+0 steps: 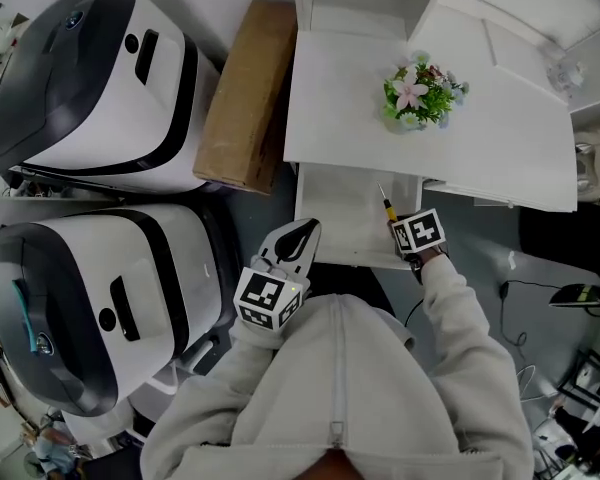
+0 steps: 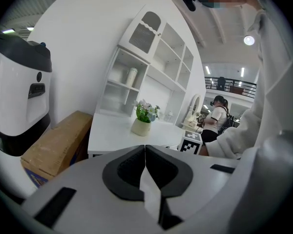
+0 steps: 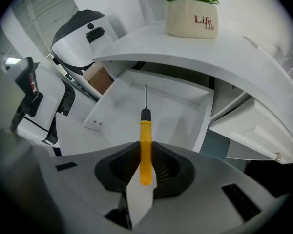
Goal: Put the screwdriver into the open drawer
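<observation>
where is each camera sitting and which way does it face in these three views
Head view: on the person's head, facing steeply down at the white desk and open drawer; both sleeves, the left gripper and right gripper show.
Left gripper view: on the left gripper, facing roughly level across the desk towards the shelves; its shut, empty jaws and a sleeve show.
Right gripper view: on the right gripper, facing down into the drawer; its jaws clamp the screwdriver.
Shared: the flower pot is in all three.
</observation>
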Available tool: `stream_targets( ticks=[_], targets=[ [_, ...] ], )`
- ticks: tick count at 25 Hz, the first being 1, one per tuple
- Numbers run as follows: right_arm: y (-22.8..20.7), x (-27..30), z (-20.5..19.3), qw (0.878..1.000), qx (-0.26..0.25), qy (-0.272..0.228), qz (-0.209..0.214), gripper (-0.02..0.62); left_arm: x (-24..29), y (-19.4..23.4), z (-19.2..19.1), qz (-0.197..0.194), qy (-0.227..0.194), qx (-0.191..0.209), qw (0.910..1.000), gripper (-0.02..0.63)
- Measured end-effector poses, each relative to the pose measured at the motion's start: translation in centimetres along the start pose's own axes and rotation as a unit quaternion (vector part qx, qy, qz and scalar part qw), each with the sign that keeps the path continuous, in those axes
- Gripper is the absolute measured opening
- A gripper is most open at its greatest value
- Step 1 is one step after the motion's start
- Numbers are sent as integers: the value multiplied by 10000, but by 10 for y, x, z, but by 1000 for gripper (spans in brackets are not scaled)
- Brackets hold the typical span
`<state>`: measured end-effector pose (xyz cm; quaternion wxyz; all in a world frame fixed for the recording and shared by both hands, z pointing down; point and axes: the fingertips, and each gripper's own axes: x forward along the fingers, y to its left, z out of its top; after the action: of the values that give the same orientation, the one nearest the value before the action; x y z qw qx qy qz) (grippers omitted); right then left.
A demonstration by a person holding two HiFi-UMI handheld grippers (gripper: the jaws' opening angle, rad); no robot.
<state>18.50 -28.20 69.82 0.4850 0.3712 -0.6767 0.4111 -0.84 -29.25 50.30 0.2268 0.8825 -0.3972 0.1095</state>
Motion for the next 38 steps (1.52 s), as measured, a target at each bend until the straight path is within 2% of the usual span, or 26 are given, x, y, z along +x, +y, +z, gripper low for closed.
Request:
stream_targets(
  ticks=[4,12,17,29,38],
  targets=[
    [-7,20,4,9997,198,140,-32,89,-3,5,-3,77,39,-31,10000,17],
    [-25,56,-1,9972,418,446,-428,89,2,5,-4,75,133,-25,9999,17],
    [-35,73,1,9940,809,380,-627,89,1,5,-6,114,200,-131,9996,17],
    [-51,112,6,9885,1113,228,-995,89,-7,5,-20,283,428,-258,9984,17],
    [-51,117,5,9833,1280,195,-1282,89,-8,13,-24,425,445,-272,9977,17]
  ],
)
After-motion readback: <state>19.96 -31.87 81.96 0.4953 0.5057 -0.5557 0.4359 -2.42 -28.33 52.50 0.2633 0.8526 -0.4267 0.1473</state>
